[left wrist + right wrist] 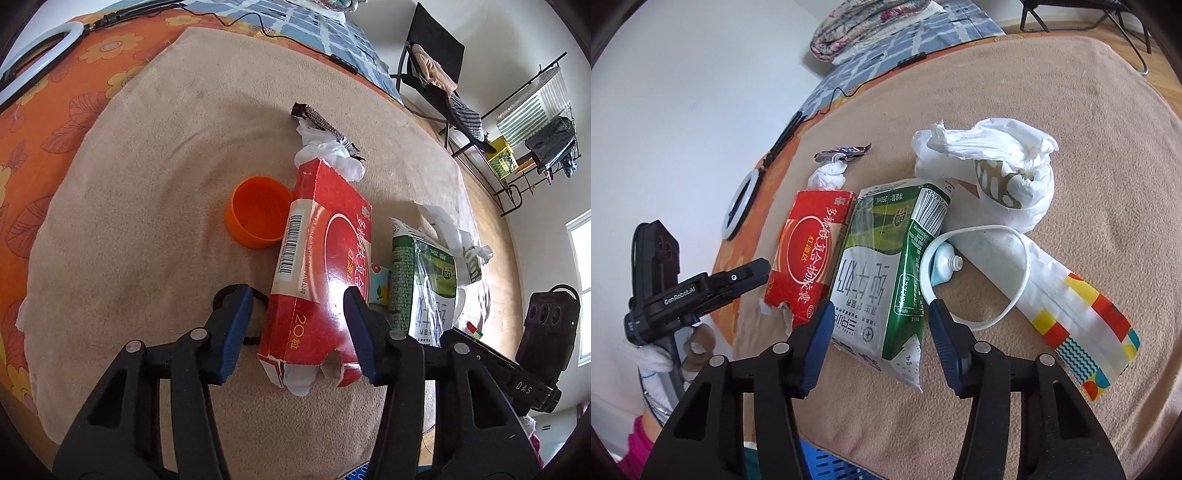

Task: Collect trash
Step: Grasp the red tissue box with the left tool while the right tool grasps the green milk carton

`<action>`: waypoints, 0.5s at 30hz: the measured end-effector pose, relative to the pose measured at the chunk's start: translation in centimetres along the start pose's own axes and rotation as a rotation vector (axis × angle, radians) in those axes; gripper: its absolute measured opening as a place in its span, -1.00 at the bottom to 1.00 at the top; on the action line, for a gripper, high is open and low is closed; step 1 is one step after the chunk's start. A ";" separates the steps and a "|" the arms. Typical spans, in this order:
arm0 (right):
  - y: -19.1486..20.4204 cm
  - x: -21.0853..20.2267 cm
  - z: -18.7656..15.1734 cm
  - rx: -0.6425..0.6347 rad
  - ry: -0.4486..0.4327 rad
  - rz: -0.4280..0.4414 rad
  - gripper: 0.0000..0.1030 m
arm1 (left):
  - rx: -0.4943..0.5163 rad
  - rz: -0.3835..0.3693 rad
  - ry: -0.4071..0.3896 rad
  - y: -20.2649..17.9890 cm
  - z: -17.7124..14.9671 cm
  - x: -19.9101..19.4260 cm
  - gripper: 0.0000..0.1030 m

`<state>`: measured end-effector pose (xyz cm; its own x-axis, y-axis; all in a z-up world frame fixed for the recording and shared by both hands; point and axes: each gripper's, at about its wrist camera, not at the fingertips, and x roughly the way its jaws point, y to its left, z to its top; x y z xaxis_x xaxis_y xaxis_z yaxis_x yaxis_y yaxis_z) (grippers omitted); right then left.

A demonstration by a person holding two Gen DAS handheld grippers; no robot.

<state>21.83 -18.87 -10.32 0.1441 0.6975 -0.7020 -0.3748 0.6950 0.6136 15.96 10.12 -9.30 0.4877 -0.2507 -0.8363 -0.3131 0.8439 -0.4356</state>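
Trash on tan blanket, both grippers wide open, holding nothing.

L gripper [298,332] straddles near torn end of red box [319,273]; box lies flat, long axis running away from cam. R gripper [879,341] sits over green milk carton [886,266], parallel w/ box. Only L view shows orange cup [256,212] beside box; only R view shows toothpaste tube [942,264], mostly hidden under white strip.

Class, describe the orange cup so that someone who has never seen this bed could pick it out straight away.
Start at the tan blanket spread over the bed, then find the red box lying in front of the left claw. The orange cup sits against that box's barcode side, the only round, plain, unprinted item among the wrappers and cartons.
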 end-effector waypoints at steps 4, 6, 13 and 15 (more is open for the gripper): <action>0.0 0.8 0.0 0.001 0.022 0.004 -0.03 | 0.009 -0.010 0.027 -0.5 -0.3 0.7 -0.27; 0.1 1.1 -0.1 -0.002 0.033 0.003 -0.02 | 0.029 -0.009 0.017 -1.0 -0.4 0.4 -0.34; 0.3 2.1 -0.2 -0.004 0.051 -0.003 -0.02 | 0.056 -0.027 -0.021 -2.6 -0.5 -0.7 -0.51; 0.4 1.9 -0.2 -0.006 0.041 -0.005 -0.02 | 0.047 -0.052 -0.023 -2.8 -0.5 -1.0 -0.55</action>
<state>21.77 -17.29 -11.53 0.1086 0.6859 -0.7196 -0.3797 0.6976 0.6076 15.89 7.78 -7.45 0.5210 -0.2844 -0.8048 -0.2486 0.8514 -0.4618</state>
